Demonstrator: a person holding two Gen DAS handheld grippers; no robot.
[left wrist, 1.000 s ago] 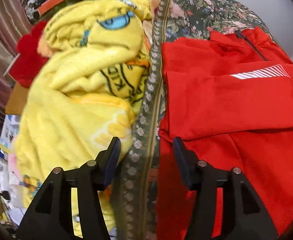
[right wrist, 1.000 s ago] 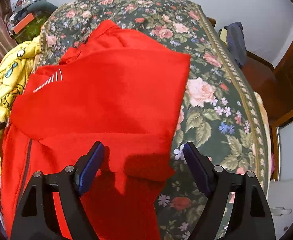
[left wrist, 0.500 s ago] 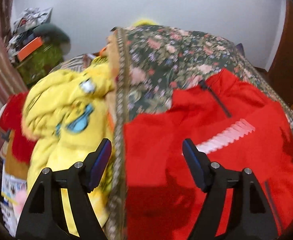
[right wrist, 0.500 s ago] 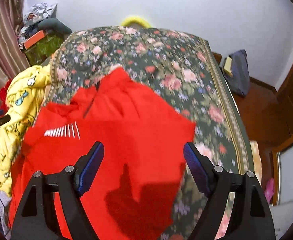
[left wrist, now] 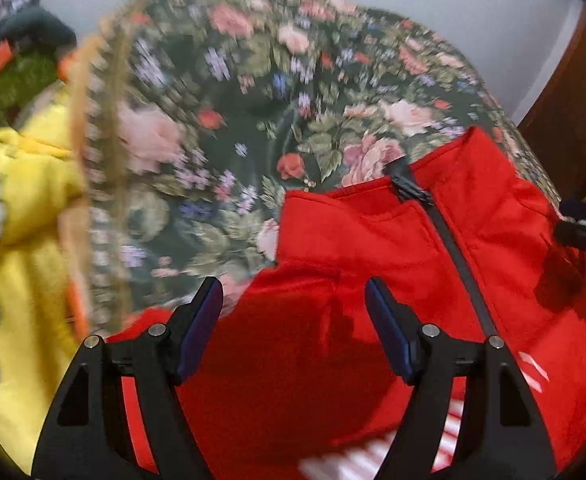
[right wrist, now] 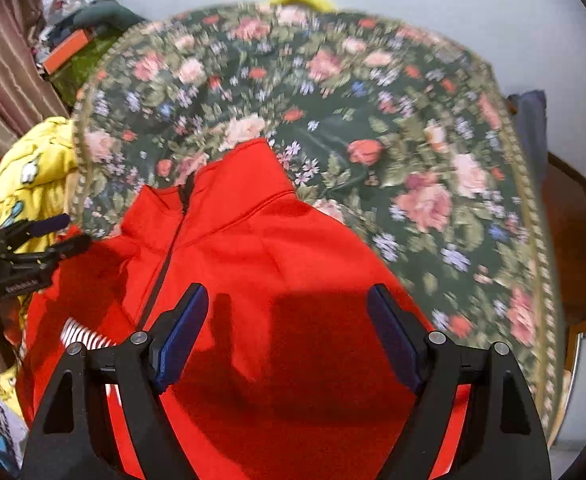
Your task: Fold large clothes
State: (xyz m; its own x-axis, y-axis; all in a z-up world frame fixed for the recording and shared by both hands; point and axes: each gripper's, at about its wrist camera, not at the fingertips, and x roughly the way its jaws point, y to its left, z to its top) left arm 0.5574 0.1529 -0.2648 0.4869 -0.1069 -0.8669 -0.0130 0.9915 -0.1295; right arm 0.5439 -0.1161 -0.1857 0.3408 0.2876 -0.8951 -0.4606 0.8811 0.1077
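Before you is a bed under a dark green floral bedspread (right wrist: 393, 128) with a pale patterned border. A red zip-up jacket (right wrist: 277, 264) lies flat on it, collar toward the far end. A yellow cartoon-print blanket (left wrist: 17, 208) is heaped along its left edge.

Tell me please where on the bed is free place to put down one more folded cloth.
The floral bedspread is bare beyond the collar of the red jacket, up to the far edge, and along the jacket's right side to the trimmed border. The left side is crowded: the yellow blanket is heaped along that edge.
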